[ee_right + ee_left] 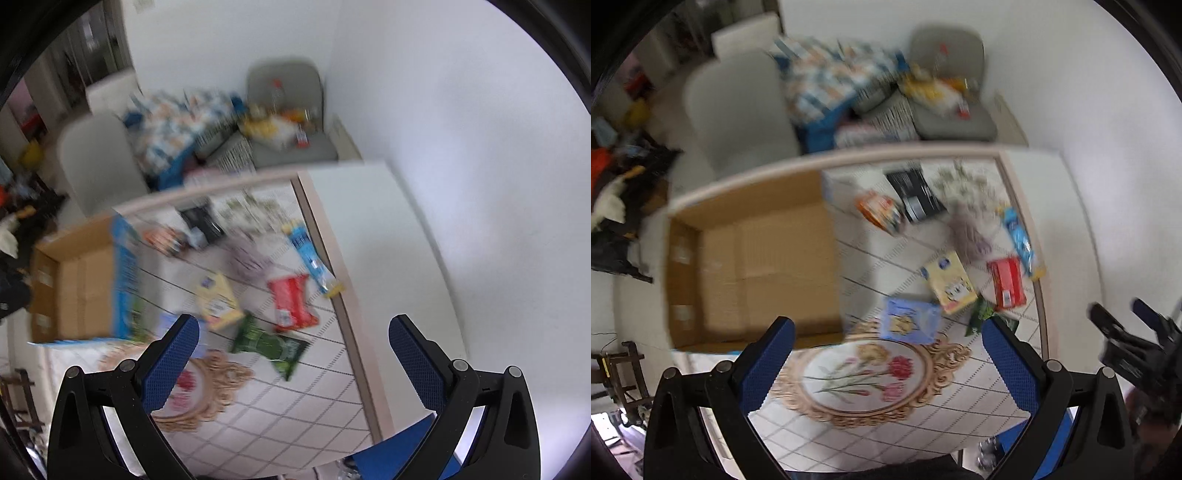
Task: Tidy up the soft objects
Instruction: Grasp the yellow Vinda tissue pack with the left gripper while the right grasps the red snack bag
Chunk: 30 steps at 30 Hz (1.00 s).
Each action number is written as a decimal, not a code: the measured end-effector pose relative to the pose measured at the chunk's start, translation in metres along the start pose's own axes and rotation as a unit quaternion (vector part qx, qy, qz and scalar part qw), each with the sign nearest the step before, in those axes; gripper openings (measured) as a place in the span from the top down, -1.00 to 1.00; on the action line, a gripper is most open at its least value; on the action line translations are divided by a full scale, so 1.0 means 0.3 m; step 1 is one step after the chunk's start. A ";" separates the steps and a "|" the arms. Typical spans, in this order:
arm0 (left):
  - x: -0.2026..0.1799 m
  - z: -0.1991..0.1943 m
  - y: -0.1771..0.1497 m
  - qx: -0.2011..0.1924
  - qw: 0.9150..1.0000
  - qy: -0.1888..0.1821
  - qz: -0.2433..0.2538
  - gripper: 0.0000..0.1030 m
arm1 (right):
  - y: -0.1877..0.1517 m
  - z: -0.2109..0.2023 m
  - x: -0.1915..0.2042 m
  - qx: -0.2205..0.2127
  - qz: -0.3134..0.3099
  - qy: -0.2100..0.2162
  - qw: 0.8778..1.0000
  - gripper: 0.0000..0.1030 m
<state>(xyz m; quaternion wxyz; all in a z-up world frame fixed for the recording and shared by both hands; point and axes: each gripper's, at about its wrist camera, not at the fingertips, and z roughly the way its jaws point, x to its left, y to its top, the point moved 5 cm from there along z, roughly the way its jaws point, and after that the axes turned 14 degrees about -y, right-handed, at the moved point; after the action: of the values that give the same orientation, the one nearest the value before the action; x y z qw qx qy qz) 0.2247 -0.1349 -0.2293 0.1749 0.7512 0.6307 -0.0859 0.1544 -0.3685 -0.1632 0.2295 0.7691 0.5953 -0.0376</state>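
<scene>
Both views are motion-blurred. Soft packets lie scattered on the table: a blue packet (910,320), a yellow one (948,281) (218,300), a red one (1006,282) (291,301), a green one (271,345), a light-blue tube pack (1019,240) (310,258) and a purple bundle (969,234). An open cardboard box (750,273) (74,284) stands at the table's left. My left gripper (886,347) is open and empty above the table's front. My right gripper (293,345) is open and empty, also seen at the right edge of the left wrist view (1123,325).
The table (280,417) has a tiled cloth with a flower medallion (871,376). An orange pack (881,212) and a black box (916,194) lie at the back. Chairs with cushions and clutter (945,92) stand behind. A white wall (461,147) is on the right.
</scene>
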 end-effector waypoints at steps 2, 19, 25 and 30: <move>-0.030 0.156 0.032 0.047 0.999 -0.011 -0.002 -1.00 | 0.015 0.195 0.012 0.046 -0.008 0.006 0.999 -1.00; -0.070 0.930 0.081 0.239 0.963 -0.038 -0.121 -0.82 | -0.074 0.961 0.151 0.218 0.016 0.087 0.972 -0.88; -0.053 0.978 0.053 0.240 0.962 -0.024 -0.124 -0.33 | -0.112 1.021 0.187 0.231 0.013 0.096 0.968 -0.68; -0.058 0.902 0.070 0.204 0.975 0.017 -0.083 -0.26 | -0.176 1.045 0.259 0.235 0.004 0.084 0.968 -0.03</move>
<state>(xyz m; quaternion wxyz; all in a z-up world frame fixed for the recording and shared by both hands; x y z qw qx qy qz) 0.2667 -0.2544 -0.4701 -0.0009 0.7173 0.6631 -0.2139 0.1951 -0.4136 -0.4848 -0.0087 0.8044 0.5835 -0.1109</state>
